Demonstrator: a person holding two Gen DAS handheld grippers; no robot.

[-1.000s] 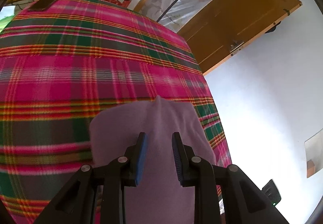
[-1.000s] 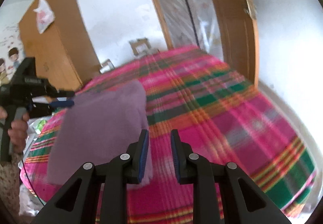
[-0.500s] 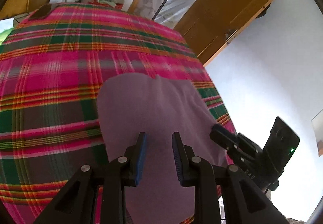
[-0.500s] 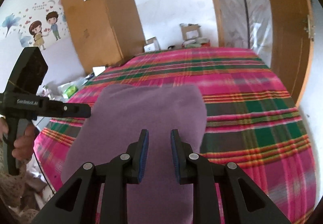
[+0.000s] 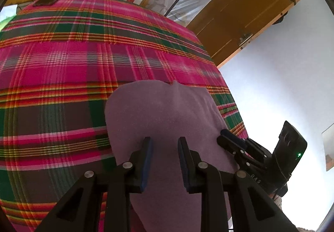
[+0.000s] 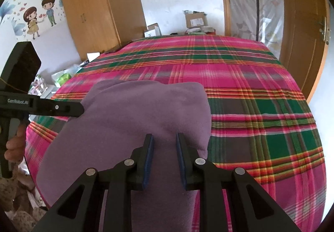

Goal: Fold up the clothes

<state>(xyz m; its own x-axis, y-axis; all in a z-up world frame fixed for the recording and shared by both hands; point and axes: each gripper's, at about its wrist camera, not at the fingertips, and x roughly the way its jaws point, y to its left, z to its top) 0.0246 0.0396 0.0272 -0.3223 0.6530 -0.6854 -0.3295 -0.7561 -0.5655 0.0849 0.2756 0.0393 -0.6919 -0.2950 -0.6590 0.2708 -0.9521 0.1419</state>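
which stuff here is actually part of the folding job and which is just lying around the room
Part of the job:
- purple garment on the plaid blanket
- left gripper
- right gripper

Just lying about:
- cardboard boxes past the far end of the bed
- wardrobe
- wooden door
- wall stickers
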